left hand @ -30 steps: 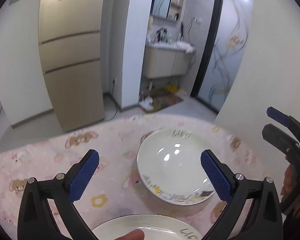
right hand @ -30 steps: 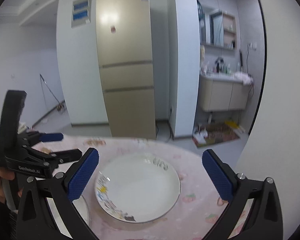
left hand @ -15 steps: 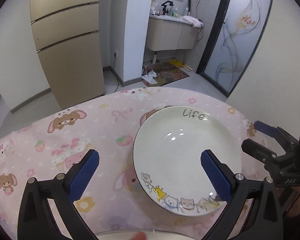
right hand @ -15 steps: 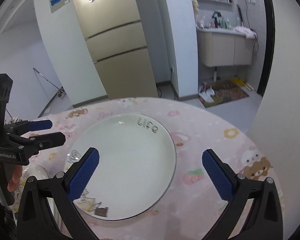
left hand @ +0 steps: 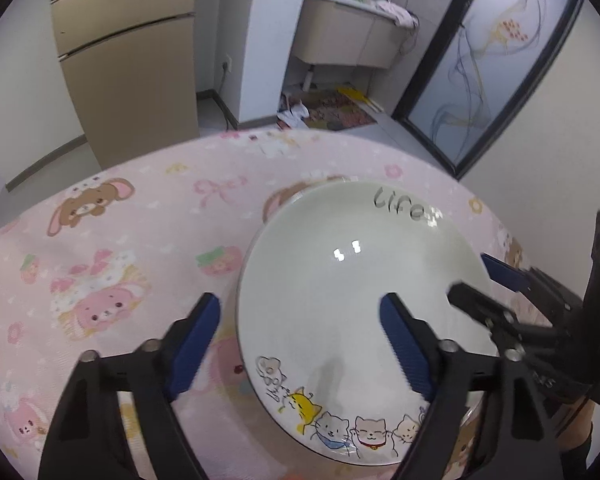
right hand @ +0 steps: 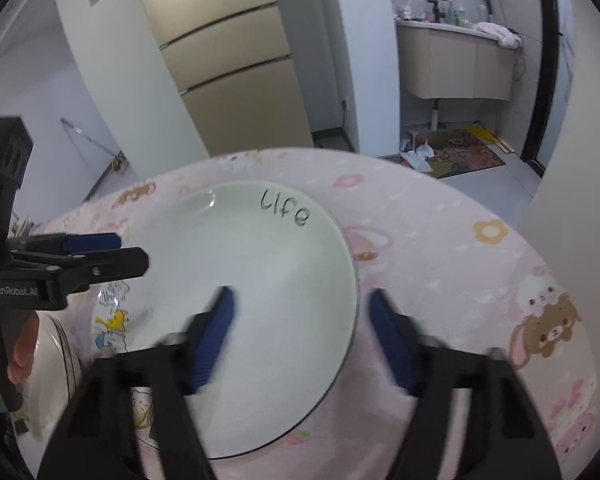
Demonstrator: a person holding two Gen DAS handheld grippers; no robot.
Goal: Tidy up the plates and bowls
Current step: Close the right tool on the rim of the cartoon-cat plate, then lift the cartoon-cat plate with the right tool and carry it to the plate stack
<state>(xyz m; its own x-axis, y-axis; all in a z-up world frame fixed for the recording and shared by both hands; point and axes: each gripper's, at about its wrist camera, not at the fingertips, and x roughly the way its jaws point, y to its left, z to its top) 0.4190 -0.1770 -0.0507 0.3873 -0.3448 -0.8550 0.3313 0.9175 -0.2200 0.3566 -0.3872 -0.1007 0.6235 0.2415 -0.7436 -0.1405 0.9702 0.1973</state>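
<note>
Plates are the business here: a white plate [left hand: 352, 300] with "Life" written near its far rim and cartoon cats along its near rim lies flat on the pink cartoon tablecloth [left hand: 112, 240] of a round table. Both claws hang over it. The left gripper [left hand: 300, 344] straddles the plate's left edge, one pad outside over the cloth, the other over the plate's well. The right gripper [right hand: 300, 332] straddles the right edge the same way. Both sets of jaws have just been closing, yet neither has anything pinched: the pads stand clear of the rim, so both are open with the edge between them.

To lift it cleanly, I would judge that each claw should get one pad under the lip and one on top, then squeeze on opposite sides together so the plate rises level instead of tipping. Glazed ware is slick, so a firm bite well onto the rim seems wise.

Hard to read: the right claw's left pad is smeared by motion. At the lower left of the right view, the curved rim of a second dish [right hand: 64, 356] shows beside the person's hand [right hand: 20, 344]; whether it is a plate or a bowl cannot be told. How high the pads sit above the rim is unclear too.
</note>
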